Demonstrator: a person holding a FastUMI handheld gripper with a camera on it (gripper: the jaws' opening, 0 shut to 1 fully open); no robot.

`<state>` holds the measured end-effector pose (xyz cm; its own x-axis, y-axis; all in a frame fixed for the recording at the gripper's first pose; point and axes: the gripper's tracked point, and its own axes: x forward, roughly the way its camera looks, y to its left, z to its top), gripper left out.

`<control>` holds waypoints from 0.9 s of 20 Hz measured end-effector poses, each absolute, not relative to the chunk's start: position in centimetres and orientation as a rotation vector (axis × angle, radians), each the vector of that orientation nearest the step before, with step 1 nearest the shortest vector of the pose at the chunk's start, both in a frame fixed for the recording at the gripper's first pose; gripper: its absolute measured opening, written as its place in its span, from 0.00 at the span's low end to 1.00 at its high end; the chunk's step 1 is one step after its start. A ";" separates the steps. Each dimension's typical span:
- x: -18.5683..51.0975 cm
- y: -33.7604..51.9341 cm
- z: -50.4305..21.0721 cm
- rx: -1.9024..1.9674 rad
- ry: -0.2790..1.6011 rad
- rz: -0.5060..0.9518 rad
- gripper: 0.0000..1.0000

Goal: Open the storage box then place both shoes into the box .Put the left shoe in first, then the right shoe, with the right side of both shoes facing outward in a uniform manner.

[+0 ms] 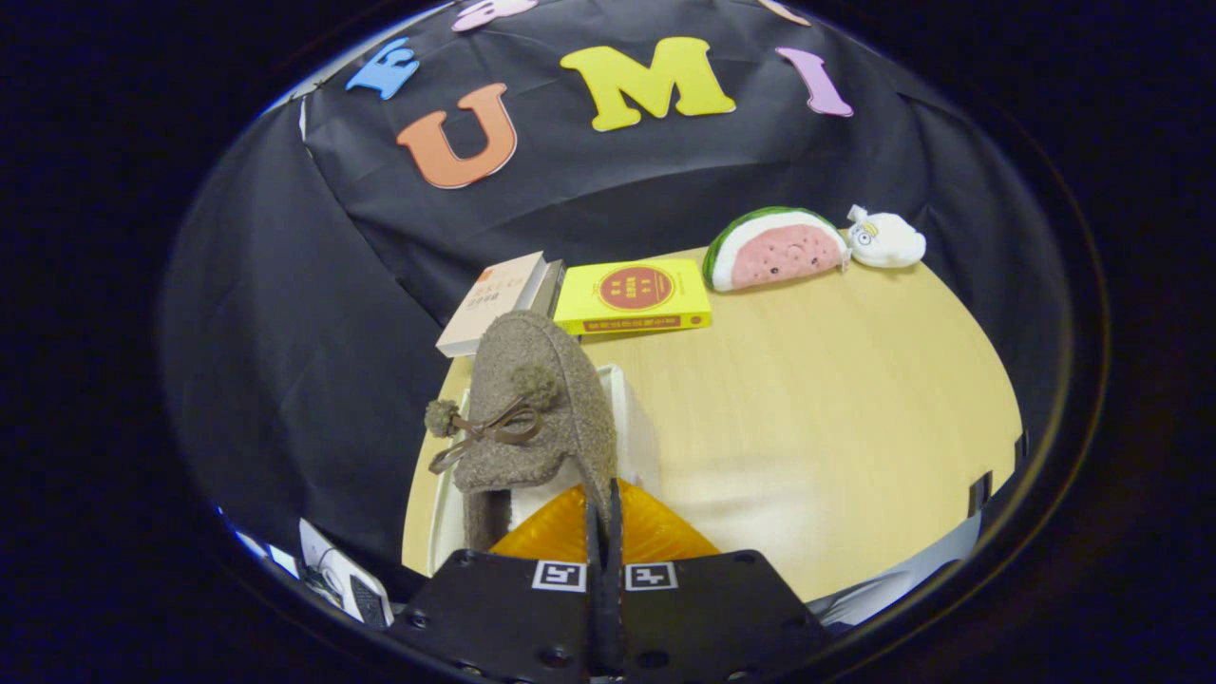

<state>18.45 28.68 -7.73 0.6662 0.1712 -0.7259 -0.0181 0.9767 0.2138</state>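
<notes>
Right now your claw (604,518) is pinched nearly together on the rim of a brown woolly shoe (537,408), whose long axis runs away from you, toe pointing toward the books (632,296). It hangs over the white storage box (629,418) on the pale wooden tabletop (836,399). Beyond, a watermelon plush (774,249) lies against the black cloth wall.

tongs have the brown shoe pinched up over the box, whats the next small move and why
Probably lower the brown fuzzy shoe a little further into the white storage box. The tongs are shut on the shoe's edge and it hangs toe-up over the box opening rather than resting inside. Whether another shoe already lies in the box is hidden, so ease down slowly before letting go.
</notes>
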 end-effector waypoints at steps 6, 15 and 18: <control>19.2 31.7 -12.6 0.136 0.853 0.065 0.00; 19.3 30.9 -14.0 0.071 0.762 -0.020 0.03; 19.3 29.9 -13.3 0.042 0.721 -0.052 0.05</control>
<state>19.31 29.88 -13.32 0.7496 -0.0329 -0.6610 0.0618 0.9979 0.0205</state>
